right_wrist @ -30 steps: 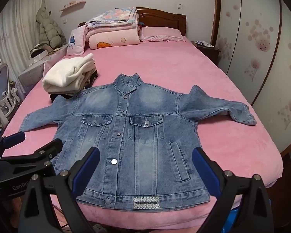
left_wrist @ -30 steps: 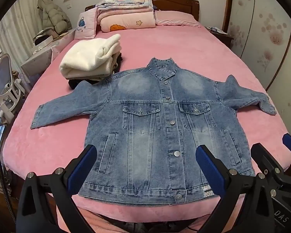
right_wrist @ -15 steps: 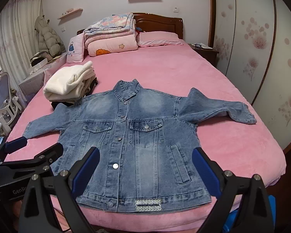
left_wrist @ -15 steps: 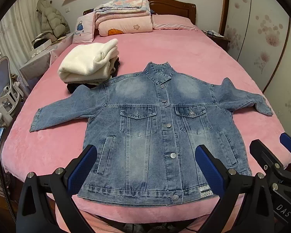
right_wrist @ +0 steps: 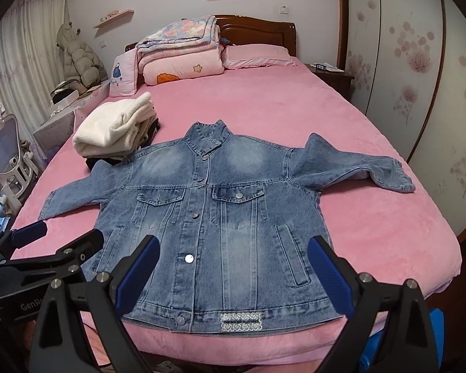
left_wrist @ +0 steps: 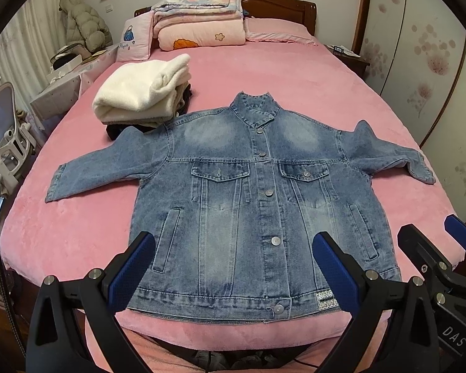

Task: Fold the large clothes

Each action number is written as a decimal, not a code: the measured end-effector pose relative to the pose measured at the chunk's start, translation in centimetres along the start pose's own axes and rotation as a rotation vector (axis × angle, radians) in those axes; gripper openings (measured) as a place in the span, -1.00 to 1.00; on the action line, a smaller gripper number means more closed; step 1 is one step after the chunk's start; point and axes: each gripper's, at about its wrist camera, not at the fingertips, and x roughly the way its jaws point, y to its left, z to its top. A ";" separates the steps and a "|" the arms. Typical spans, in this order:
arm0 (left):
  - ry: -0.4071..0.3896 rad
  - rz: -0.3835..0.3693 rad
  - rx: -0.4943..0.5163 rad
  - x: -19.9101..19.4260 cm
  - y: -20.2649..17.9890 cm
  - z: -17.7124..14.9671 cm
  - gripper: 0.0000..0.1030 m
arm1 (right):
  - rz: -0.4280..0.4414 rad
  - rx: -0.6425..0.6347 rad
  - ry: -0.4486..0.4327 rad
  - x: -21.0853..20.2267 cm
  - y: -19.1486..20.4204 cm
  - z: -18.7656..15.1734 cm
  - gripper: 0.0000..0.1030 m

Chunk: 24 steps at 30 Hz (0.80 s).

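A blue denim jacket lies flat and buttoned, front up, on the pink bed, sleeves spread to both sides, hem at the near edge. It also shows in the right wrist view. My left gripper is open and empty, held above the hem. My right gripper is open and empty, also above the hem. The right gripper shows at the right in the left wrist view. The left gripper shows at the left in the right wrist view.
A stack of folded clothes with a white fleece on top sits behind the jacket's left sleeve. Folded quilts and pillows lie at the headboard. A white chair and cluttered table stand left; wardrobe doors stand right.
Both grippers have pulled back and risen a little, so the jacket sits slightly farther away and more of the bed's near edge shows. The jacket has not moved.
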 end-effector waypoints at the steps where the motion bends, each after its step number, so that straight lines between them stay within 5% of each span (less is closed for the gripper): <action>1: 0.000 -0.001 0.000 -0.1 0.0 0.0 0.95 | 0.001 0.002 0.001 0.0 0.0 0.0 0.88; 24: -0.006 0.024 0.004 -0.2 0.0 -0.5 0.95 | 0.007 -0.002 0.017 0.2 0.3 -0.2 0.88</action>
